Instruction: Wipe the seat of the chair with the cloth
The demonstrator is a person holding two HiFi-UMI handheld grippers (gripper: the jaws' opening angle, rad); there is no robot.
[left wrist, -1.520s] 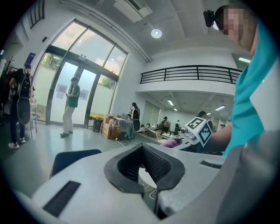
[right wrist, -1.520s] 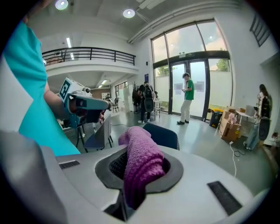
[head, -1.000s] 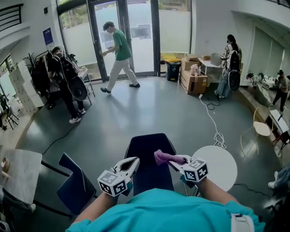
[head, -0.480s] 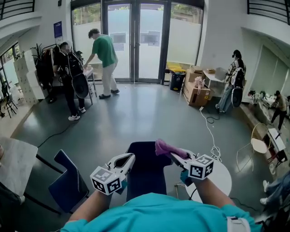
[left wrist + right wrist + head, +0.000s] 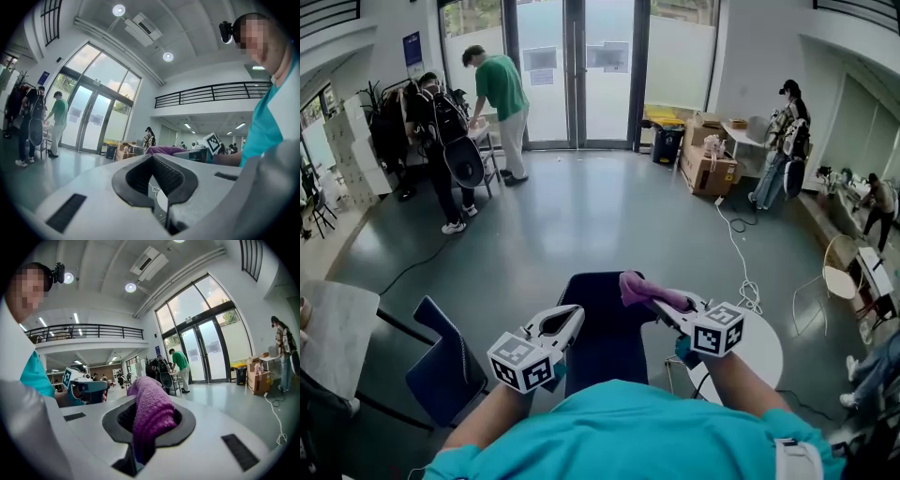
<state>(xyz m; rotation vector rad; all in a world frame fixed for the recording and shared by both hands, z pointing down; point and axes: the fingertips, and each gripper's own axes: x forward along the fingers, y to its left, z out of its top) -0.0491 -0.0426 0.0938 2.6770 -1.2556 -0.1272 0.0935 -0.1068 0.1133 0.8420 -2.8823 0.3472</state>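
Cloth [image 5: 642, 291], purple and fuzzy, is pinched in our right tool [image 5: 654, 302], whose jaws are clamped on it. In the right gripper view a fold of the cloth [image 5: 152, 416] fills the hollow between the dark pads and bulges out past the tips. From the head view it hangs over the far right corner of the chair [image 5: 600, 328], a dark blue seat directly in front of us. We cannot tell whether it touches the seat.

Our left tool [image 5: 574, 317] hovers over the chair's left edge. Its own view shows the jaws drawn together, tips meeting, with only a narrow slit low between the pads [image 5: 176, 178]. Each tool carries its marker cube toward our wrists, above our teal shirt [image 5: 619, 436].

Just beside the chair's right edge stands a round white table [image 5: 764, 356]. A second blue chair [image 5: 441, 370] stands to the left, near a pale table [image 5: 328, 342] at the left edge of the view.

A grey floor [image 5: 581, 225] stretches beyond, with a white cable [image 5: 736, 253] trailing across it. At its far end are glass doors [image 5: 581, 75], a person in a green shirt [image 5: 499, 89] and cardboard boxes [image 5: 708, 169].
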